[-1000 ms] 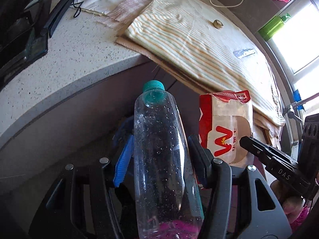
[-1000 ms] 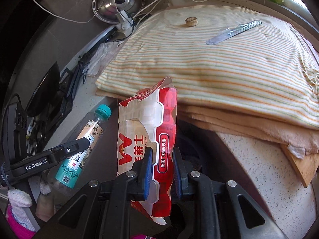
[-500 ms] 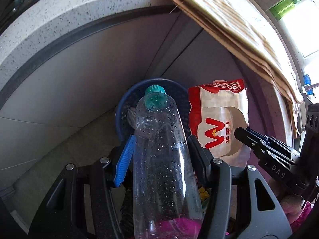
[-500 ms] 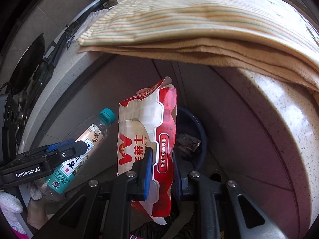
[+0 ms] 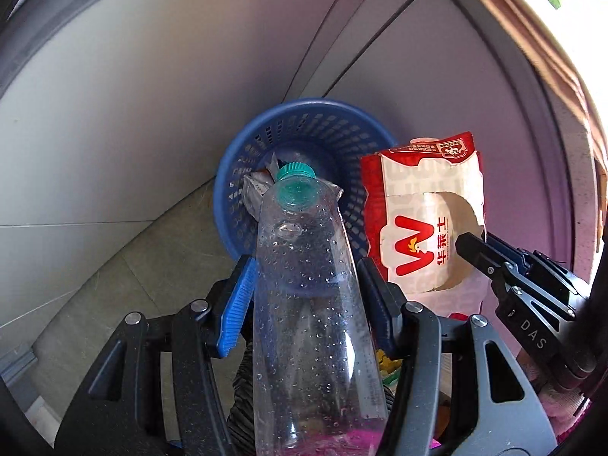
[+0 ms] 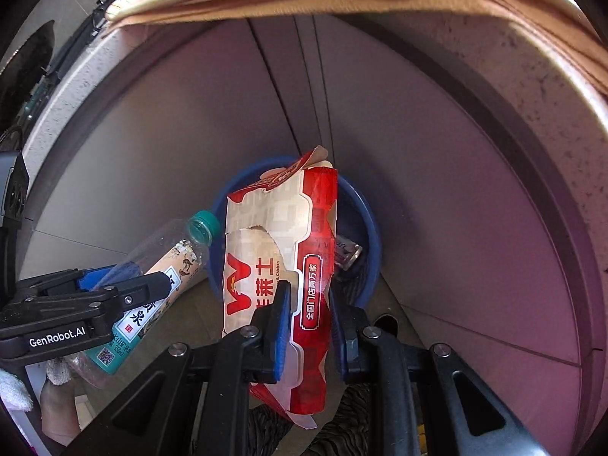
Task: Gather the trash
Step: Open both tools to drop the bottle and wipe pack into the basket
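The left gripper [image 5: 304,285] is grasping a plastic bottle [image 5: 307,304]; the right gripper [image 6: 309,319] is clamping a red carton [image 6: 281,266] above the blue basket [image 5: 304,121].

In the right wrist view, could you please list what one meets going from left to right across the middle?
Left claw → plastic bottle → red and white paper bag → blue basket → grey cabinet panel.
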A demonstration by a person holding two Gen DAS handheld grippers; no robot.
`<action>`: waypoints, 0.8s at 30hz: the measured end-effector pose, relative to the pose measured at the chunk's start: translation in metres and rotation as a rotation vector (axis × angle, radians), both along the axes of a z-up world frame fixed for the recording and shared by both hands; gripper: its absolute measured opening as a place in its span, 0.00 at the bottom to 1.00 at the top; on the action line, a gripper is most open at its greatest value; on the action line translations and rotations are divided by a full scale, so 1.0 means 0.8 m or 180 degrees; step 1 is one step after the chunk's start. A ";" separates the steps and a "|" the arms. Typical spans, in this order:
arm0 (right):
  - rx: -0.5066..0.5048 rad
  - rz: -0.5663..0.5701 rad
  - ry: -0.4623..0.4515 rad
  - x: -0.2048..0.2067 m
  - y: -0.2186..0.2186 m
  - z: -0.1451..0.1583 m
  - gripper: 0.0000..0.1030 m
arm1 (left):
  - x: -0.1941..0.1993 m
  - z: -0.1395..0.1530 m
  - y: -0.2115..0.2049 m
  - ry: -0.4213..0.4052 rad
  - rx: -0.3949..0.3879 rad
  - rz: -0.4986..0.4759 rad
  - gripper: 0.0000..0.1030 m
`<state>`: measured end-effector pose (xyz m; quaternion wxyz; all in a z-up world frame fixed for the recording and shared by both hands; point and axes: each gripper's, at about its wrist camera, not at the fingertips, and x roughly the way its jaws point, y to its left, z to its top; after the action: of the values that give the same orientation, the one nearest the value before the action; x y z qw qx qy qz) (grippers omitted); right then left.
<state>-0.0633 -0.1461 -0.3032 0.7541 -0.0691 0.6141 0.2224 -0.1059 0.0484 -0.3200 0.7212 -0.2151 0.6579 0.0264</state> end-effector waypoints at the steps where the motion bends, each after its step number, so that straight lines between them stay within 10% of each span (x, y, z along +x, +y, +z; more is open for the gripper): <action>1: -0.0035 0.0001 -0.0013 0.001 0.003 -0.003 0.18 | -0.001 -0.001 -0.004 0.0016 -0.0002 -0.0003 0.55; 18: -0.0195 0.0005 -0.0104 0.004 0.029 -0.015 0.23 | 0.023 -0.011 -0.007 0.0095 0.0025 -0.0114 0.55; 24: -0.0164 -0.0050 -0.0115 0.000 0.027 -0.005 0.50 | 0.025 -0.002 -0.004 0.0089 0.0051 -0.0124 0.63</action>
<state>-0.0632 -0.1243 -0.3074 0.7647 -0.0876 0.6065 0.1993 -0.0858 0.0449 -0.3217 0.7141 -0.1960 0.6717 0.0206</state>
